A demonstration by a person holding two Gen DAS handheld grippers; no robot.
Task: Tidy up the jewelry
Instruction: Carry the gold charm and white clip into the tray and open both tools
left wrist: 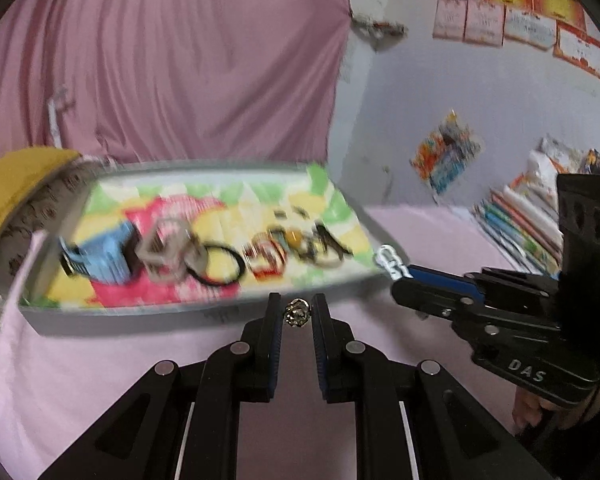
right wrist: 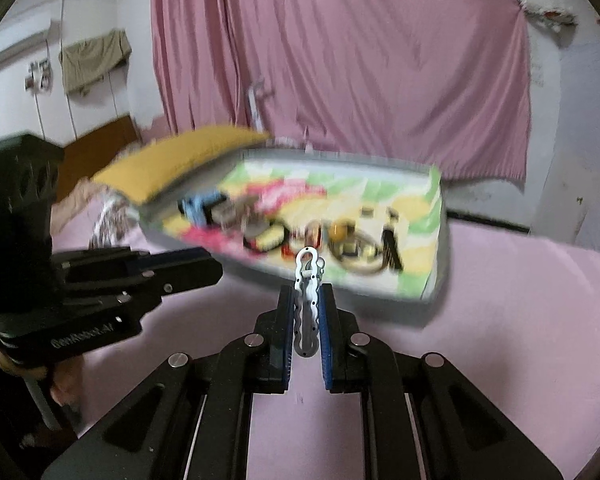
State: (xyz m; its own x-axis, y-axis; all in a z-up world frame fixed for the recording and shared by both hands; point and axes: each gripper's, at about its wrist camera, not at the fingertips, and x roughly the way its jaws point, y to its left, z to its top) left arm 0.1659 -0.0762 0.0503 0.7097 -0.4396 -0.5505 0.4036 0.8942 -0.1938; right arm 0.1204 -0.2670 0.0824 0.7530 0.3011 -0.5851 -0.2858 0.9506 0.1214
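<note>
Shallow box (left wrist: pixel 204 316) with bright patterned lining, mid-frame in both views, blurred; holds hair ties and trinkets.

Right gripper (right wrist: pixel 307 312) pinching silver wavy hair clip (right wrist: pixel 307 300) edgewise, centre of right view. Risk: clip twists or slides from pads.

Left gripper (left wrist: pixel 297 314) pinching small metallic bead-like piece (left wrist: pixel 297 312) at very fingertips, lower centre of left view. Risk: tiny round piece pops out, rolls across pink sheet (left wrist: pixel 80 380).

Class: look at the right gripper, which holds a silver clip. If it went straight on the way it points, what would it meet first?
Probably the near wall of the open box: the right gripper, shut on the silver clip, aims at it across bare pink cloth. Depth is blurred, so this is uncertain.
</note>
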